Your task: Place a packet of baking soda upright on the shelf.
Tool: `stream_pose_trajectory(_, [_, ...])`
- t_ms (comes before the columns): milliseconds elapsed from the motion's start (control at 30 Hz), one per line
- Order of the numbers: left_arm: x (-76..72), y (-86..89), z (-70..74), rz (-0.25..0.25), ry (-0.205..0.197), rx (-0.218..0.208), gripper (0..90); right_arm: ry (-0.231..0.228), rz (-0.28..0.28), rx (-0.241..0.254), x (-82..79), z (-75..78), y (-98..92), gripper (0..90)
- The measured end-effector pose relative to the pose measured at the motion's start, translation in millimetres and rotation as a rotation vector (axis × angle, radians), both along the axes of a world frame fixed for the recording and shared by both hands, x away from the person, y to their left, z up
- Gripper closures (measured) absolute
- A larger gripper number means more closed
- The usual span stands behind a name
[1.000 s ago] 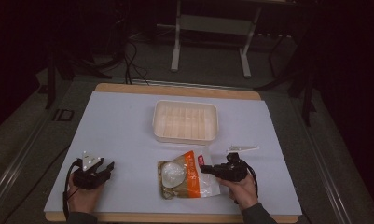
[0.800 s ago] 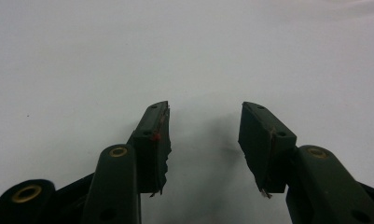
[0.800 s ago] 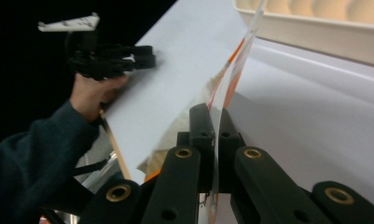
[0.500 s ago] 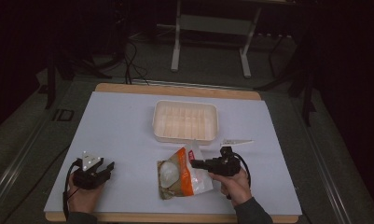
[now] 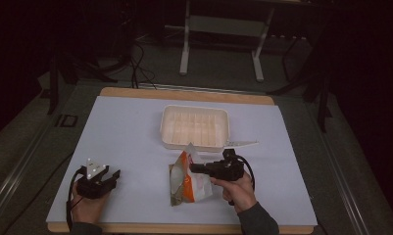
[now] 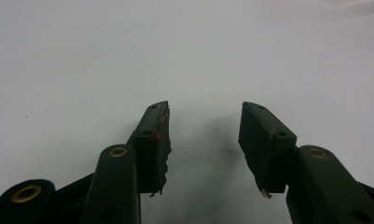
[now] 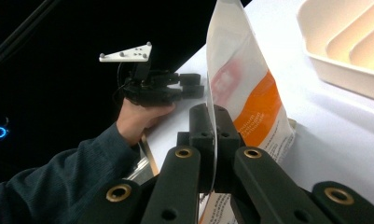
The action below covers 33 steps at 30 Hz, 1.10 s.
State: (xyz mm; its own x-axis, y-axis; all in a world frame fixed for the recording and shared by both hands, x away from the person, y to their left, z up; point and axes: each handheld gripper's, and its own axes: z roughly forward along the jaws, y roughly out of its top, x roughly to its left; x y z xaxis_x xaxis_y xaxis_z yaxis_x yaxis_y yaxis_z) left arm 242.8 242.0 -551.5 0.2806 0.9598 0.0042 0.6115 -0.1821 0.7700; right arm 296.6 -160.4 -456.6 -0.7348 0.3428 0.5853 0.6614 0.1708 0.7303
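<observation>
High view: white sheet-covered table with a wooden edge, bearing a cream ribbed rectangular plastic tray at centre far, a thin white plastic strip just right of the tray's near corner, and a white-and-orange printed plastic pouch lying near of the tray, its upper edge lifted. Right gripper view: right gripper, jaws pressed together on the pouch's thin edge. Left gripper view: left gripper, jaws spread over bare sheet, at the near left, well apart from the pouch.
</observation>
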Motion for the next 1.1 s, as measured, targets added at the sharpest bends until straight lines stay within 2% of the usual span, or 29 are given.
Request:
stream_pose_trajectory(233, [0.0, 0.0, 0.2, -0.003, 0.002, 0.003, 52.8, -0.023, -0.02, -0.018, 3.2, 6.8, -1.4, 90.0])
stream_pose_trajectory(600, [-0.1, 0.0, 0.3, -0.003, 0.001, 0.004, 52.8, -0.034, -0.053, -0.018, 7.9, 14.0, -9.5, 90.0])
stream_pose_trajectory(1100, [-0.1, 0.0, 0.4, -0.006, 0.0, 0.006, 52.8, -0.069, -0.091, -0.011, 16.8, 33.7, -18.2, 90.0])
